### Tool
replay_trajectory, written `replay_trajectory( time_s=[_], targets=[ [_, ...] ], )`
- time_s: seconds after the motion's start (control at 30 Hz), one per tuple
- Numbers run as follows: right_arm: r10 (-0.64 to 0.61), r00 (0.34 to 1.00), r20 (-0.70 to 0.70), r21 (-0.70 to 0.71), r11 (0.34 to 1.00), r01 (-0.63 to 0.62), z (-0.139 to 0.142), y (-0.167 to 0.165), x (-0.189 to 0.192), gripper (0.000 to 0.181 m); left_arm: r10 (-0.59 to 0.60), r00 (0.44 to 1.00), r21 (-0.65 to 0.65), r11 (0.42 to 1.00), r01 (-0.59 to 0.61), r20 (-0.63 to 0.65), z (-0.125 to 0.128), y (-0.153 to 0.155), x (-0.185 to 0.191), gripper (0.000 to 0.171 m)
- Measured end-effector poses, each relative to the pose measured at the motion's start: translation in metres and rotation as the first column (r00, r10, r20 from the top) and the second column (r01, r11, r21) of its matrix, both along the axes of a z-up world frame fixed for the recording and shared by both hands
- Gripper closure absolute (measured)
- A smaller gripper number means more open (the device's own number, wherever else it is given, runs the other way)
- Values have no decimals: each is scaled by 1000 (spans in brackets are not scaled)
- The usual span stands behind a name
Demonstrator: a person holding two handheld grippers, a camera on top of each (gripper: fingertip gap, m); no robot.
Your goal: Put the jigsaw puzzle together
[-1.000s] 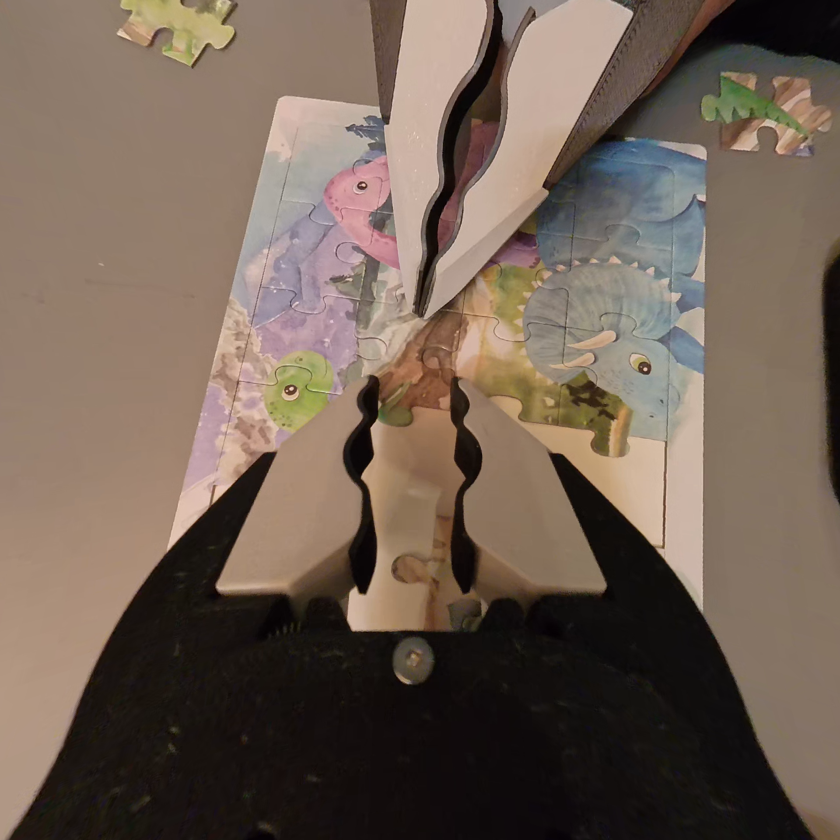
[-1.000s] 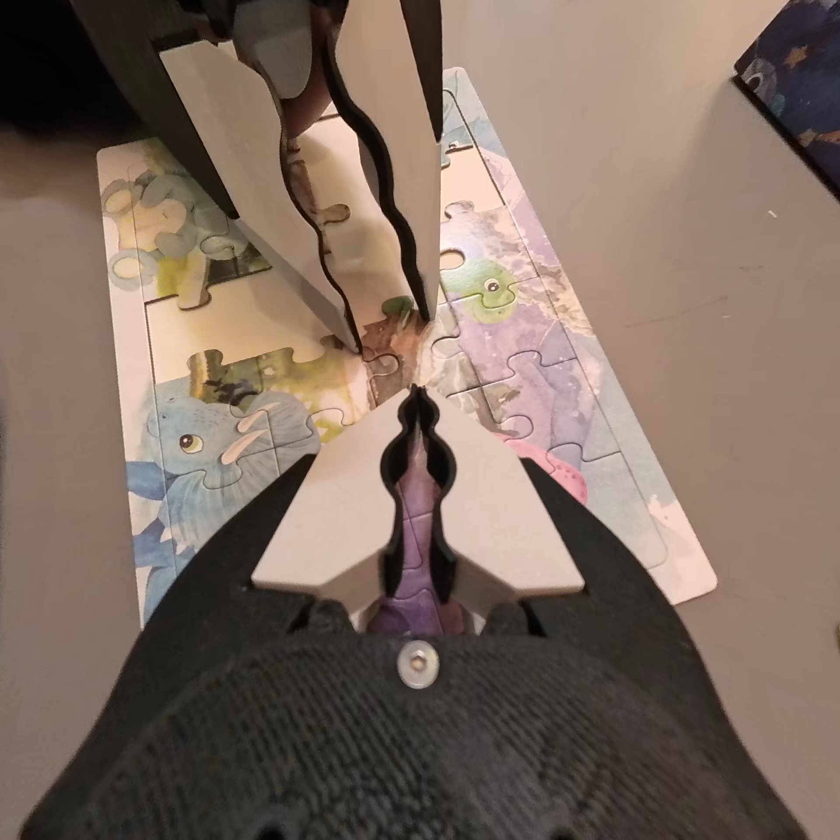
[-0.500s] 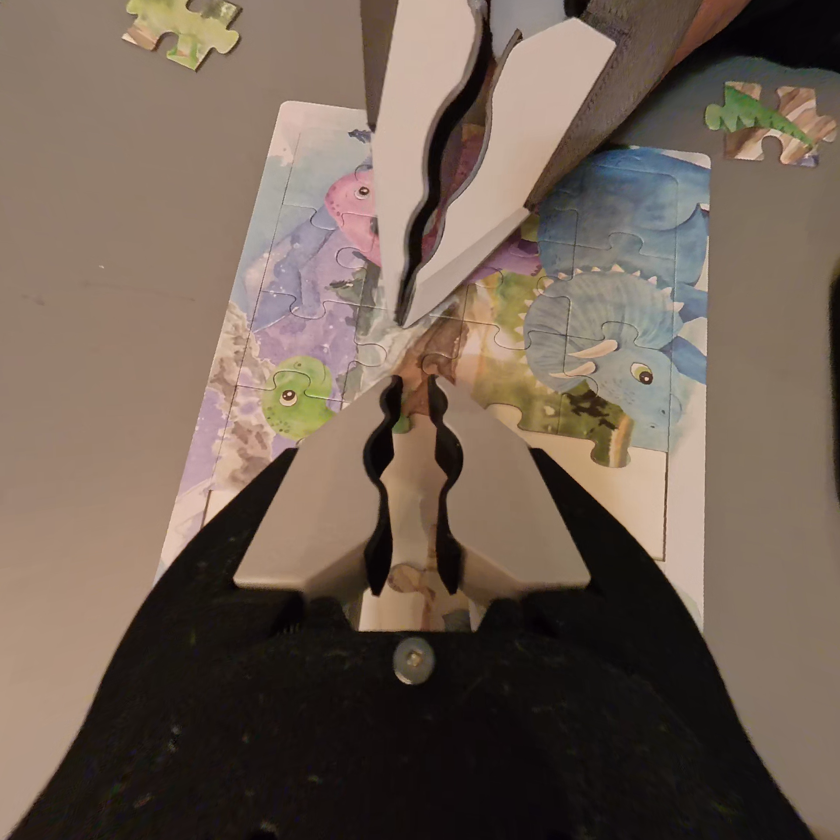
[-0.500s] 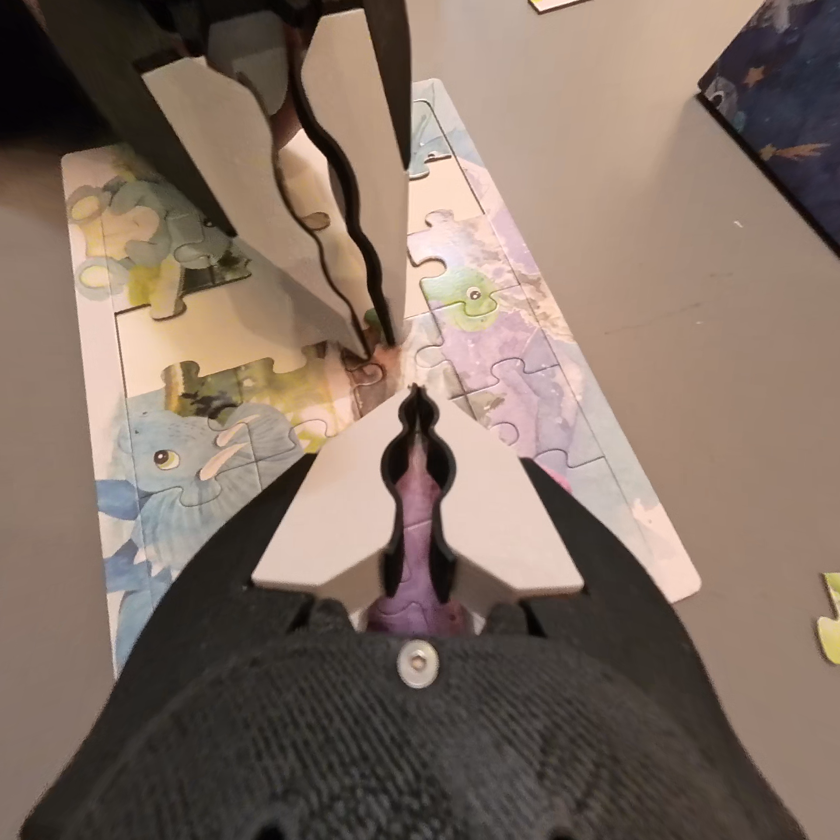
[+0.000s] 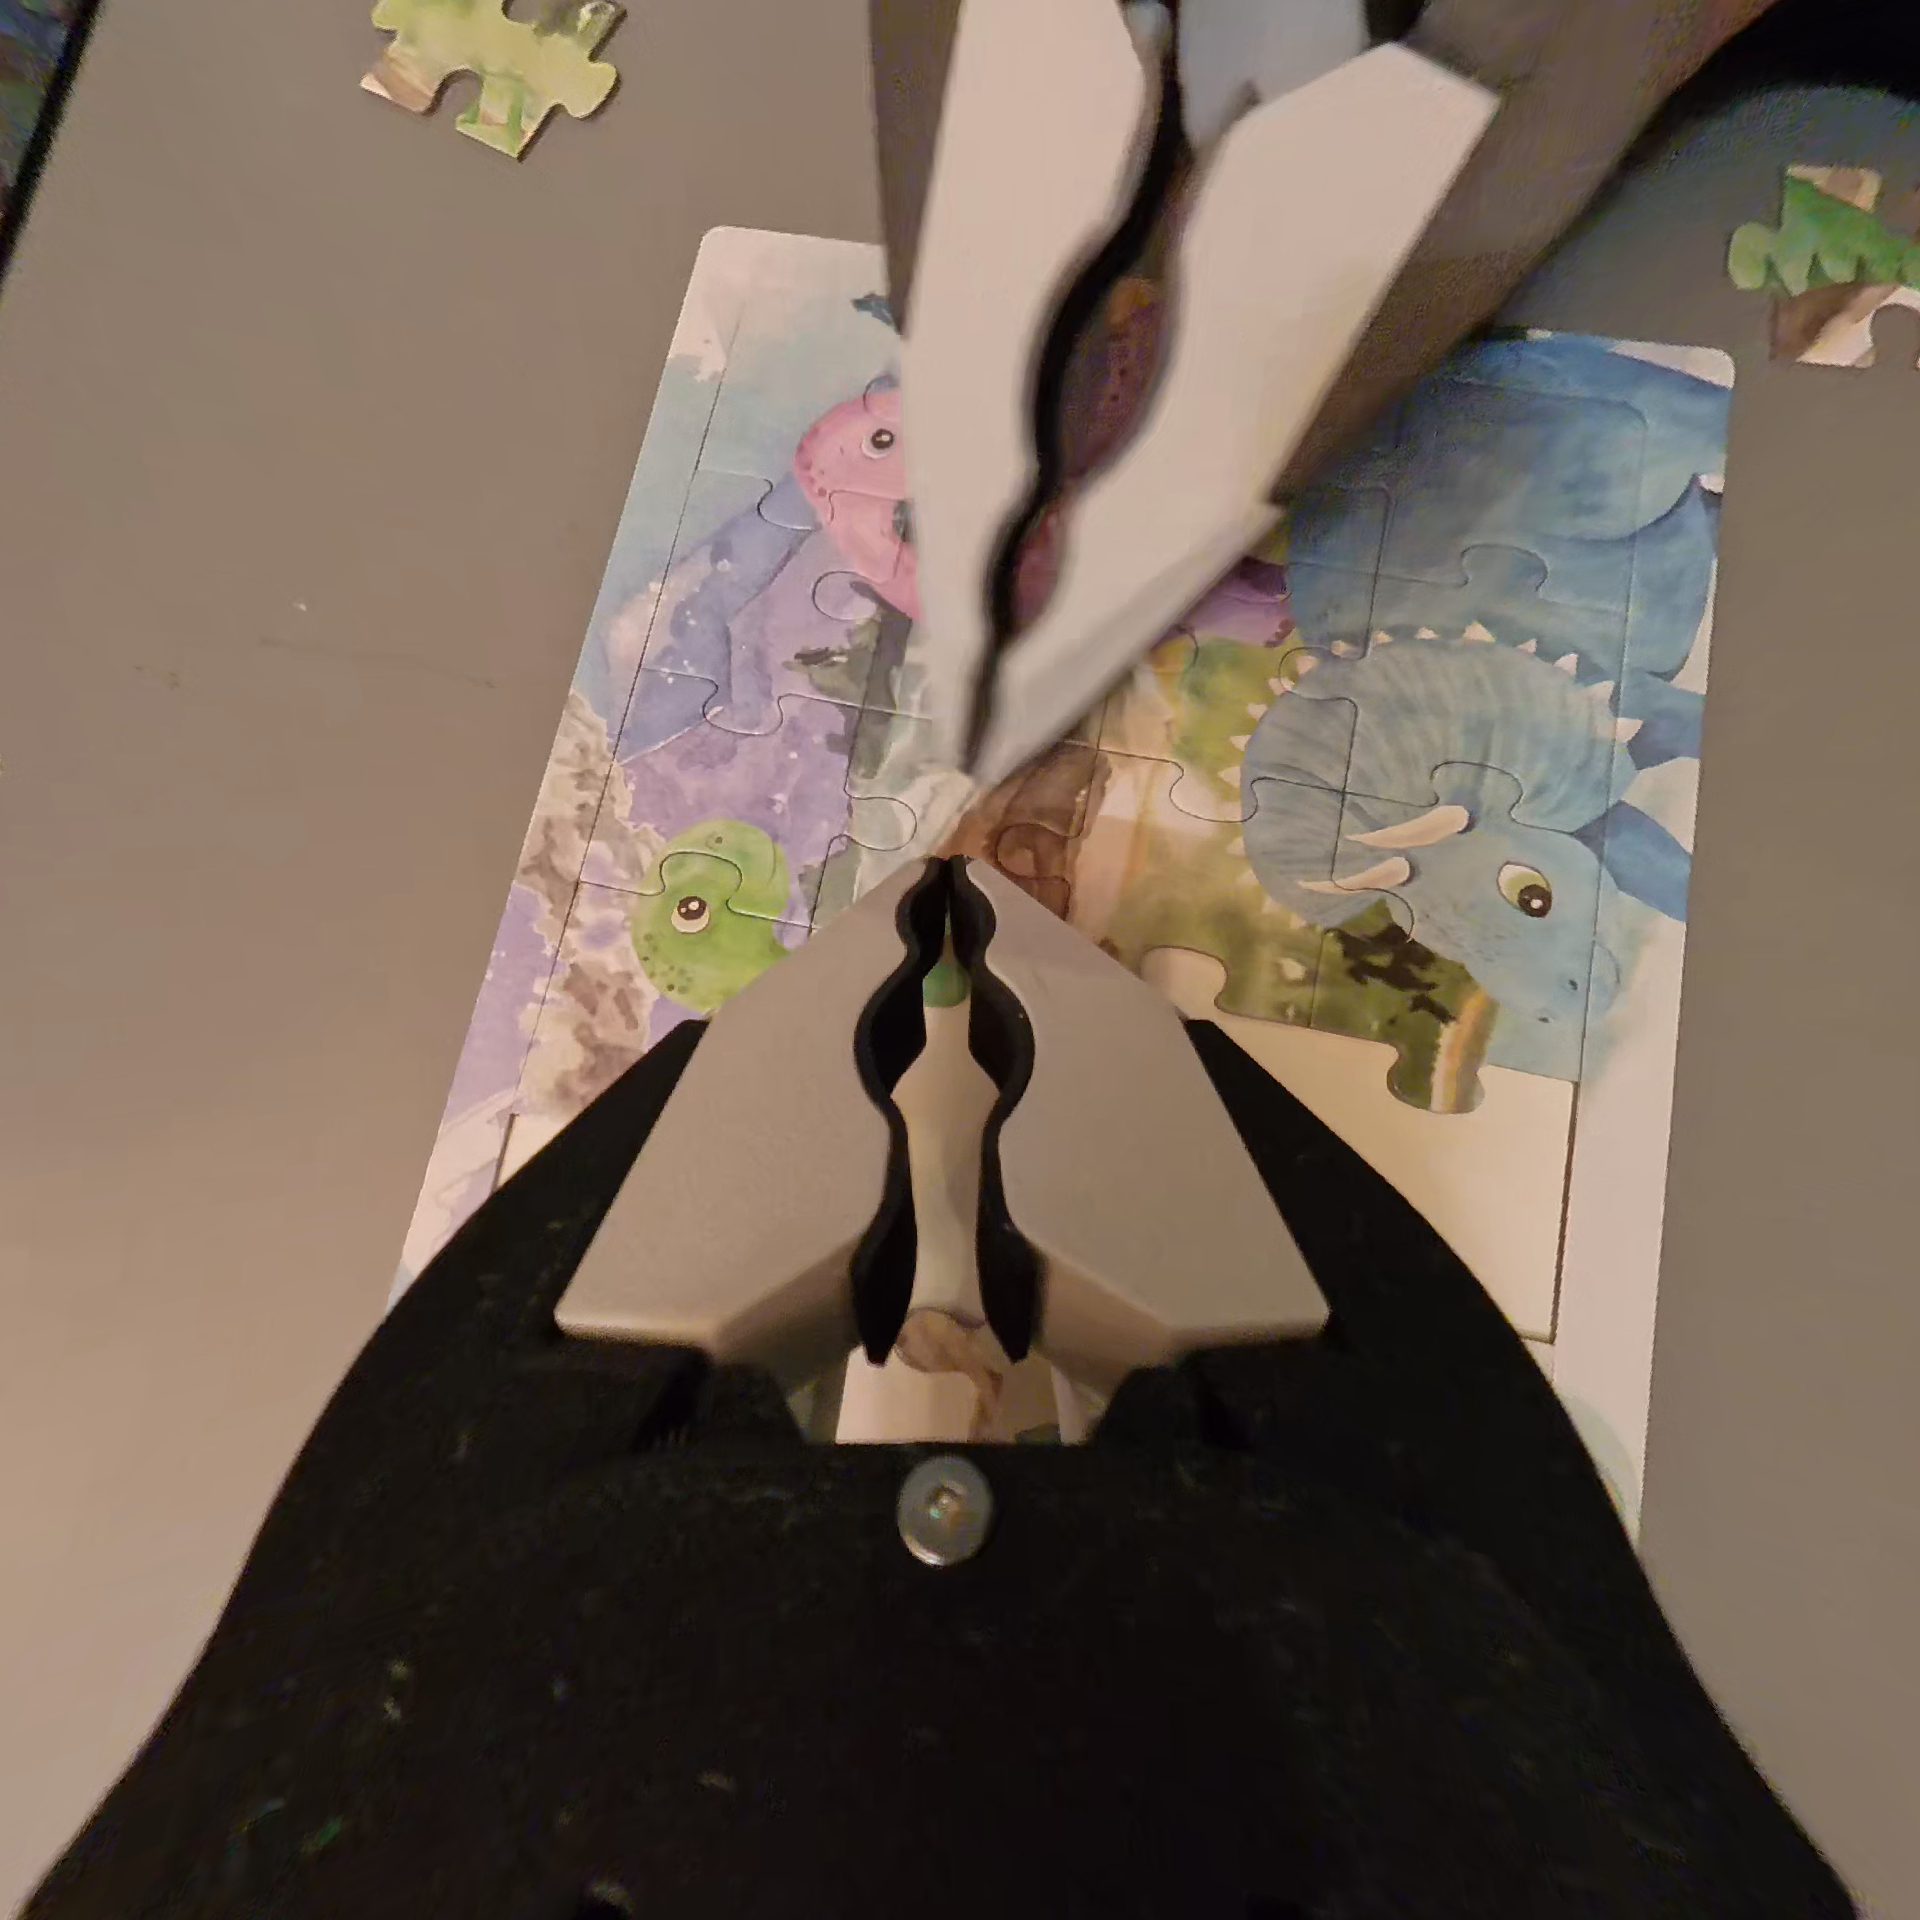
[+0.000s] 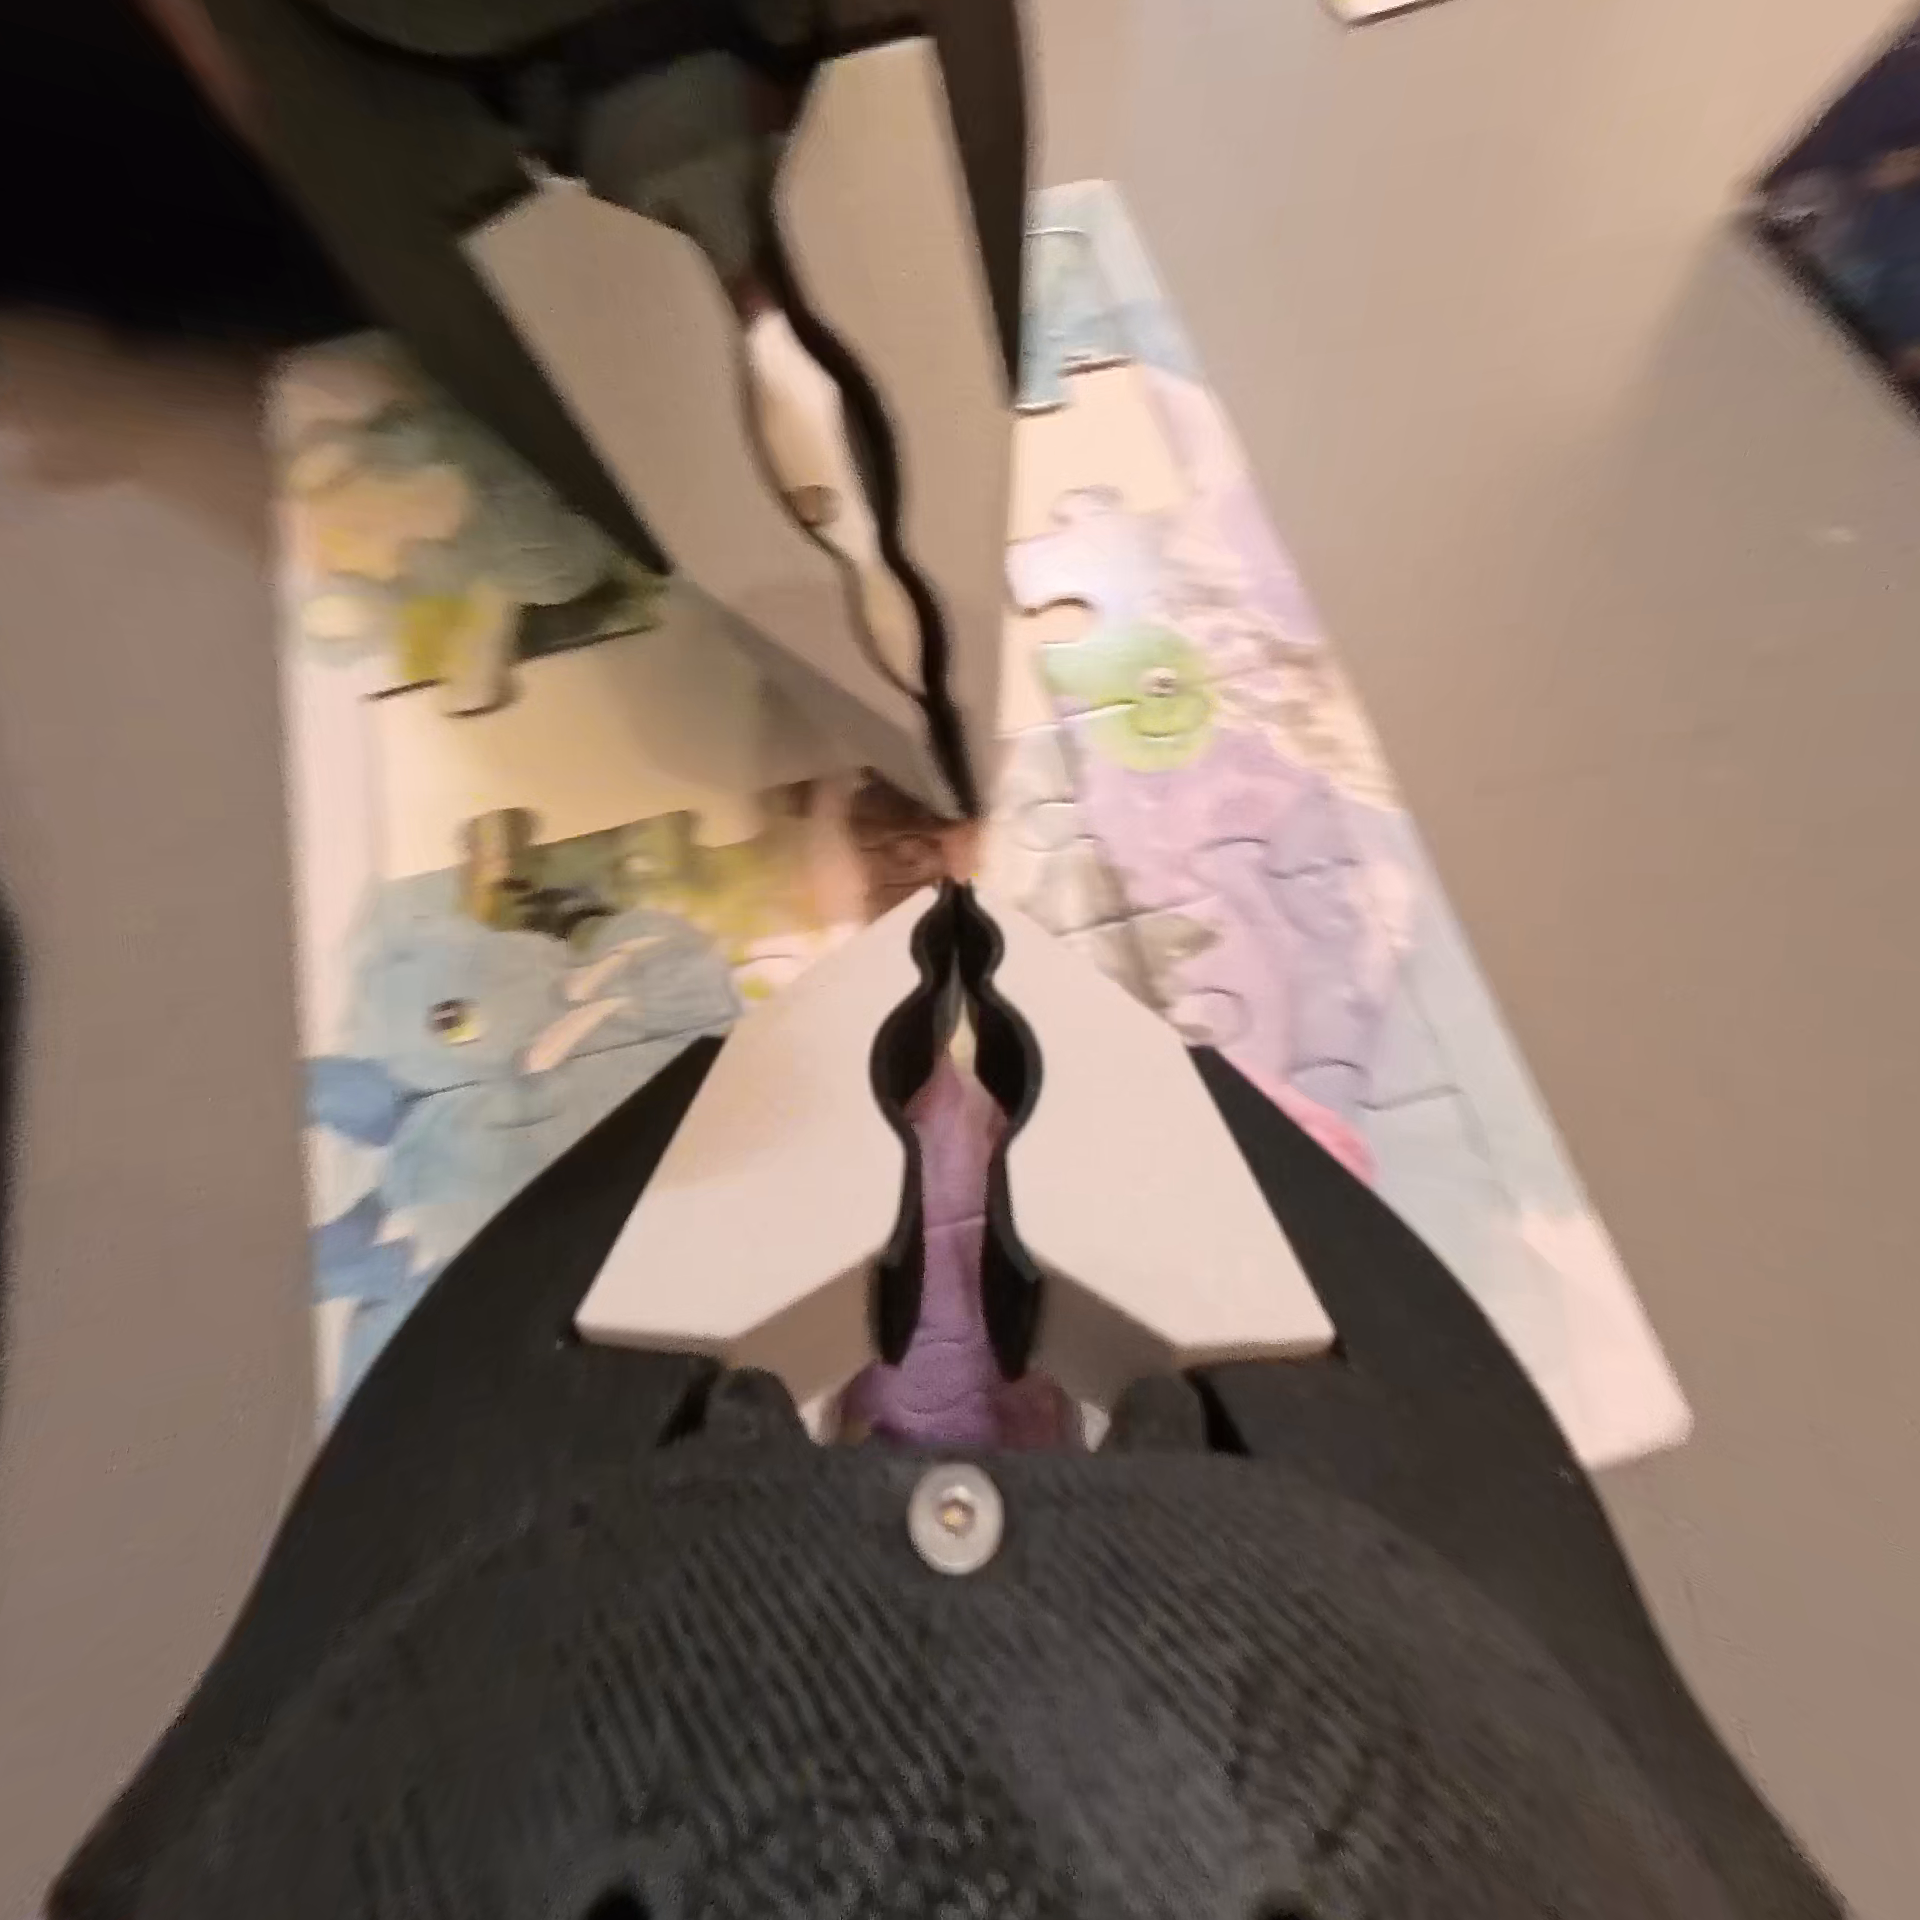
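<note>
A dinosaur jigsaw puzzle [image 5: 1455, 790] lies partly assembled in its white tray [image 5: 1351, 1195] on a grey table; the near part of the tray is bare. My left gripper [image 5: 948, 868] is shut, with its tips down on the puzzle's middle, by a brown tree-trunk piece [image 5: 1039, 821]. My right gripper [image 5: 971, 774] comes in from the far side, also shut, its tips almost meeting the left's. The right wrist view is blurred: it shows the right gripper [image 6: 954, 888] tip to tip with the left gripper [image 6: 961, 805] over the puzzle [image 6: 1226, 831]. Neither holds a piece.
Two loose pieces lie on the table beyond the tray: a green one [image 5: 488, 73] at the far left and a green-and-brown one [image 5: 1829, 270] at the far right. A dark blue box [image 6: 1849, 208] sits off to the side. My left and right fingertips are right by each other. The puzzle [image 6: 1226, 831] is about equally far from each gripper, around 5 centimetres. It is also in sight in the left wrist view [image 5: 723, 736].
My left gripper has shut from open and moved forward to the puzzle's middle. The right gripper's tips have come down to meet it. The right wrist view has gone blurry with motion.
</note>
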State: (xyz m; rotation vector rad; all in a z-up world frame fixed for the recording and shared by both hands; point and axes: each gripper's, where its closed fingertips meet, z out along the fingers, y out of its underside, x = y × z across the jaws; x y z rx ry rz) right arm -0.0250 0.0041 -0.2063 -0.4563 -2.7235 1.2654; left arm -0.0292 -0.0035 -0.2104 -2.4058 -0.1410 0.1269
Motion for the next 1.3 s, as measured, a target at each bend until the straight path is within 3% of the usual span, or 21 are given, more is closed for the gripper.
replay_trajectory(
  time_s=[0.07, 0.17, 0.33, 0.47, 0.5, 0.6, 0.67, 0.77, 0.9, 1.03, 1.13, 1.3],
  targets=[
    [-12, 999, 39, -11, 1000, 13, 0, -2, 0, 181, 0, 1000, -7, 1000, 0, -11, 0, 0, 0, 171],
    [-199, 978, -60, 16, 980, 200, 0, 12, -33, 176, 2, 1000, -7, 1000, -2, -10, 0, 0, 0, 171],
    [-9, 999, 34, -9, 1000, 10, 0, -2, -3, 181, 5, 1000, -3, 1000, -5, -5, 0, 0, 0, 171],
    [-167, 985, -48, 16, 986, 168, 0, 14, -31, 181, 9, 1000, 6, 1000, -9, 5, 0, 0, 0, 171],
    [-150, 988, -45, 15, 988, 151, 0, 15, -28, 181, 9, 1000, 8, 1000, -9, 7, 0, 0, 0, 171],
    [92, 990, 109, -30, 996, -89, 0, 7, 16, 181, 10, 1000, 11, 1000, -10, 8, 0, 0, 0, 171],
    [-1, 996, 92, -24, 1000, 3, 0, 15, 1, 181, 10, 1000, 11, 1000, -10, 6, 0, 0, 0, 171],
    [-169, 983, -69, 24, 985, 171, 0, 40, -34, 181, 11, 1000, 13, 1000, -11, 4, 0, 0, 0, 171],
    [-271, 947, -173, 38, 959, 282, 4, 67, -54, 181, 13, 1000, 9, 1000, -13, -15, 0, 0, 0, 171],
    [-329, 934, -139, -116, 942, 314, 26, 72, -61, 181, 66, 992, 95, 994, -56, -107, 24, 1, -11, 171],
    [-373, 920, -117, -230, 912, 340, 44, 78, -66, 181, 152, 983, 217, 968, -127, -101, 50, -7, -26, 171],
    [-443, 892, -92, -358, 850, 386, 65, 97, -74, 181, 310, 950, 338, 898, -281, -35, 67, -42, -66, 171]
  ],
)
